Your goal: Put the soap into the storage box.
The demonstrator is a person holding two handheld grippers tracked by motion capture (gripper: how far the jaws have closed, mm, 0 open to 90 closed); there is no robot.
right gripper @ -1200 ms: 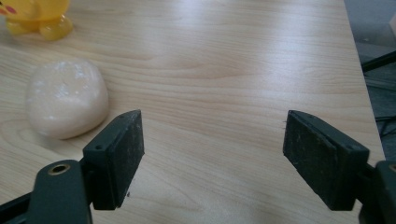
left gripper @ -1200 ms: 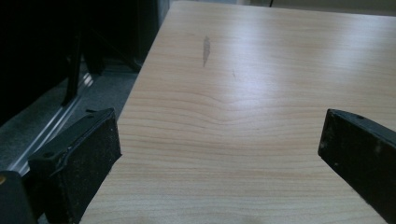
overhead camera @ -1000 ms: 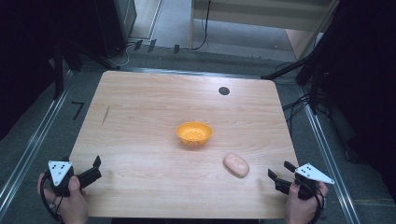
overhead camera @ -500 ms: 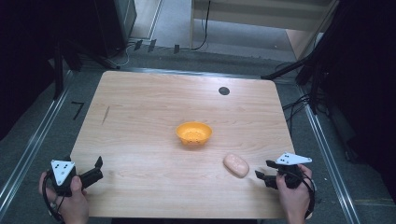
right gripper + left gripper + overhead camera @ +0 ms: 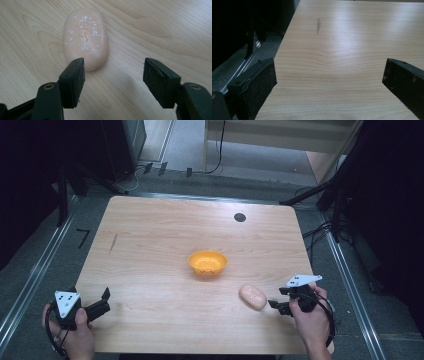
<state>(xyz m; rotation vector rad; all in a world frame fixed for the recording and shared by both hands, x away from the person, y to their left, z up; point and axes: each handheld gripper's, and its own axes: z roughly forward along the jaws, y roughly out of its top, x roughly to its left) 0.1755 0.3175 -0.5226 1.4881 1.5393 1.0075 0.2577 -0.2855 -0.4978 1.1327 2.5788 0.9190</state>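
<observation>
The pale wooden table (image 5: pixel 150 250) lies mostly bare. A pink oval soap bar (image 5: pixel 252 296) sits near its right front edge, just ahead of the right gripper (image 5: pixel 275 306), whose jaws stand apart with nothing between them. The left gripper (image 5: pixel 104 300) gapes wide at the front left corner. The small orange perforated bowl (image 5: pixel 207 262) at centre looks empty

The table (image 5: pixel 150 250) is pale wood with smooth, slightly glossy finish. The soap (image 5: pixel 85 37) looks matt, white-speckled.

Soap bar (image 5: pixel 85 37): pale peach-pink, flecked with white specks. Bowl (image 5: pixel 207 262): orange. Table (image 5: pixel 150 245): light wood grain with one dark streak; gripper pads (image 5: pixel 75 80) black.
</observation>
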